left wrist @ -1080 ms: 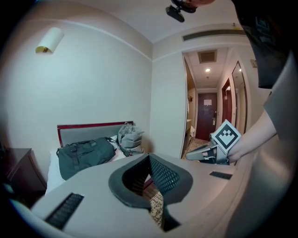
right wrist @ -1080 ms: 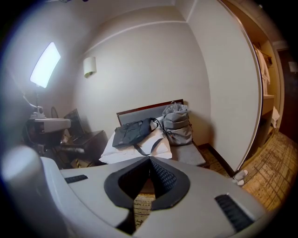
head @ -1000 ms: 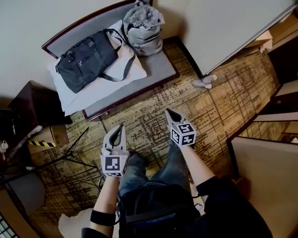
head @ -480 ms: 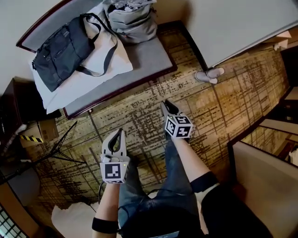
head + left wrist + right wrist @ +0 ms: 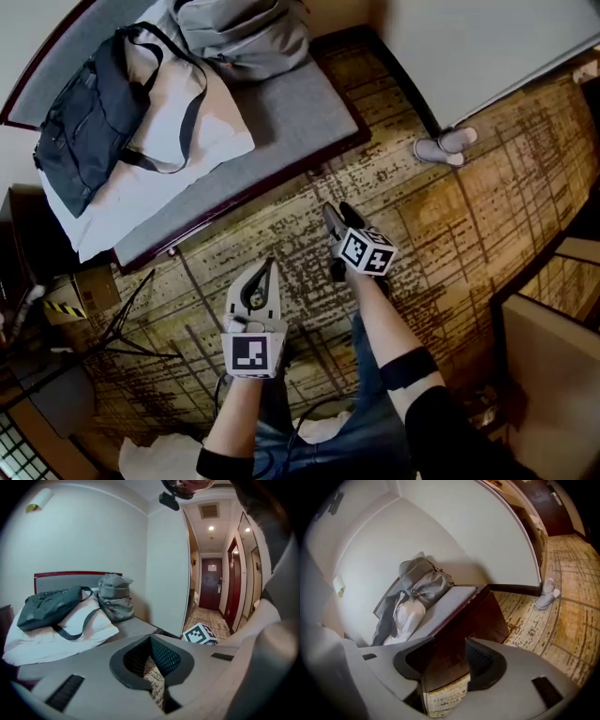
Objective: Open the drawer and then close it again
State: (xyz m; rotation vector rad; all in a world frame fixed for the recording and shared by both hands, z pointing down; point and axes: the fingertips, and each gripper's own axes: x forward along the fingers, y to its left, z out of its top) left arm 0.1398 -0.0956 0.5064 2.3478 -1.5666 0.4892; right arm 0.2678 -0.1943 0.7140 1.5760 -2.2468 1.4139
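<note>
I was approaching: right gripper point(image 5: 337, 217) had just spread its jaws, empty (left gripper point(image 5: 265, 272) clenched); next I needed the drawer's handle.

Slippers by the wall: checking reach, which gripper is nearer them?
Right. The right gripper is over the carpet, down-left of the slippers; the left gripper sits farther left and lower.

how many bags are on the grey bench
2: a dark duffel bag lying on the white pillow, and a grey backpack beside it on the bench. None seems hidden.
</note>
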